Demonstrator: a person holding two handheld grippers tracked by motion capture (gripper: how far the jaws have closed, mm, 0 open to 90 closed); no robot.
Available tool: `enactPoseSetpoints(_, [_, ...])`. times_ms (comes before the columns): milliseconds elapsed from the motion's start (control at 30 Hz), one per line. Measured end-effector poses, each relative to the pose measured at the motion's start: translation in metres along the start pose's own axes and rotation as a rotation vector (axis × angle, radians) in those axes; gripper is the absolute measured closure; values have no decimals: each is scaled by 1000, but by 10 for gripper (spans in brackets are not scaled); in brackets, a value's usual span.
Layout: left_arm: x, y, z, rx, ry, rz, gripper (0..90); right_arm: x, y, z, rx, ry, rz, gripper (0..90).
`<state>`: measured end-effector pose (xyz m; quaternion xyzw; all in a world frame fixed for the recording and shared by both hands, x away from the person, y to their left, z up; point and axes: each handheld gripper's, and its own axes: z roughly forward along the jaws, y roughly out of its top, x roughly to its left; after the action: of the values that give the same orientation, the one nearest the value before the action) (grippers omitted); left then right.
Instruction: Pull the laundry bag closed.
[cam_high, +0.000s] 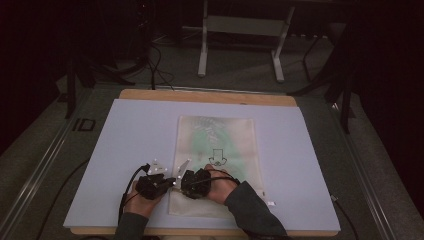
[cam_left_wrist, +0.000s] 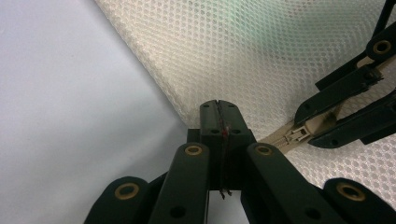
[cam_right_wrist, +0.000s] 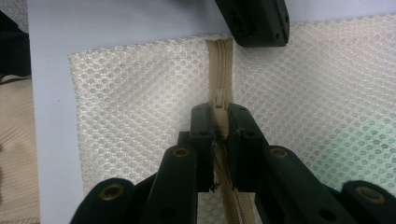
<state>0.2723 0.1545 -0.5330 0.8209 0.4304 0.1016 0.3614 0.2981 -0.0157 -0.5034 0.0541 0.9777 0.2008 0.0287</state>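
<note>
Mesh bag (cam_high: 217, 150) lying flat on the pale blue surface (cam_high: 125, 150), centre of the high view, long side running up the frame, something green faintly visible through the weave. Near edge of the bag at the lower middle of that view, under both hands.

Left tool (cam_high: 170, 181) at the lower centre-left of the high view, pointing right toward the bag's near corner. In the left gripper view, left tool (cam_left_wrist: 218, 112) at the lower middle of the frame with jaws pressed fully together, pinching the bag's corner edge just where white mesh meets bare surface; a red thread or strand caught in the seam between the jaws.

Right tool (cam_high: 186, 181) just beside the left one in the high view, tips almost meeting. In the right gripper view, right tool (cam_right_wrist: 219, 116) at the centre of the frame, jaws narrow and clamped on the beige zipper (cam_right_wrist: 223, 60), the slider (cam_right_wrist: 220, 99) sitting right at the fingertips. Zipper tape running straight up to the top edge of the frame, ending beside the black tip of the left tool (cam_right_wrist: 254, 21) at the upper middle.

Same slider (cam_left_wrist: 297, 135) at the right of the left gripper view, between the right tool's black jaws.
</note>
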Motion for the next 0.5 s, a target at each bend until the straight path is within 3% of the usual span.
enactPoseSetpoints(500, [-1, 0, 0, -1, 5, 2, 894, 3, -4, -4, 32, -13, -26, 822])
